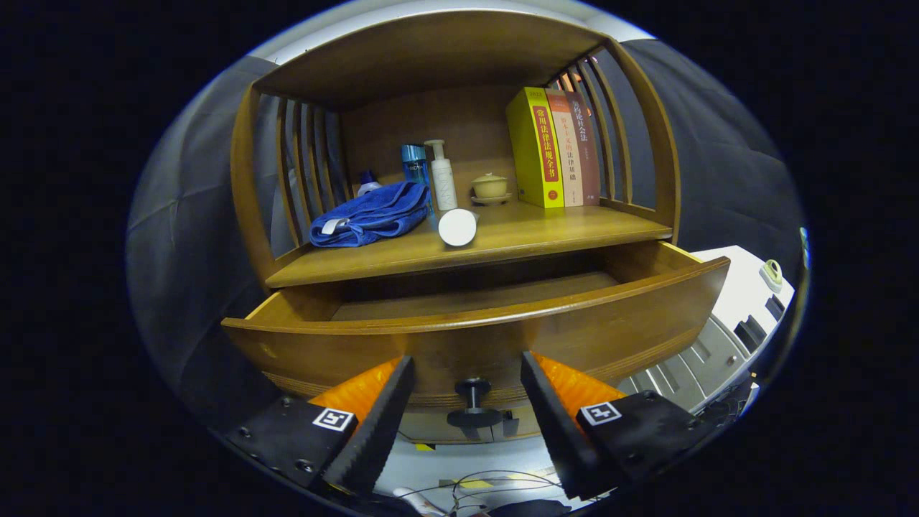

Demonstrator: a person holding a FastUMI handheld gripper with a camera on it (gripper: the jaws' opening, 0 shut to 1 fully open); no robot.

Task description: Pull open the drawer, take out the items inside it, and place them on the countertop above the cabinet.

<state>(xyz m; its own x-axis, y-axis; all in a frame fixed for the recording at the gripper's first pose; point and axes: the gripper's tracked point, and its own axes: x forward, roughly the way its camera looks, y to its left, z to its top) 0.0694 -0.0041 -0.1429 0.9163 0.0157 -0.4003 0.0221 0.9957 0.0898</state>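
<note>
Tongs [467,402] stand open, fingers either side of the drawer knob [472,403] without touching it. I find the drawer [502,327] pulled out, its long axis running across my view just beyond the fingertips; the visible floor looks bare, the front part hidden. On the bench [546,233] above: one blue towel [370,215], one white tube [457,227], three books [556,147], one pump bottle [441,176].

drawer [474,327] interior hidden behind its front
</note>
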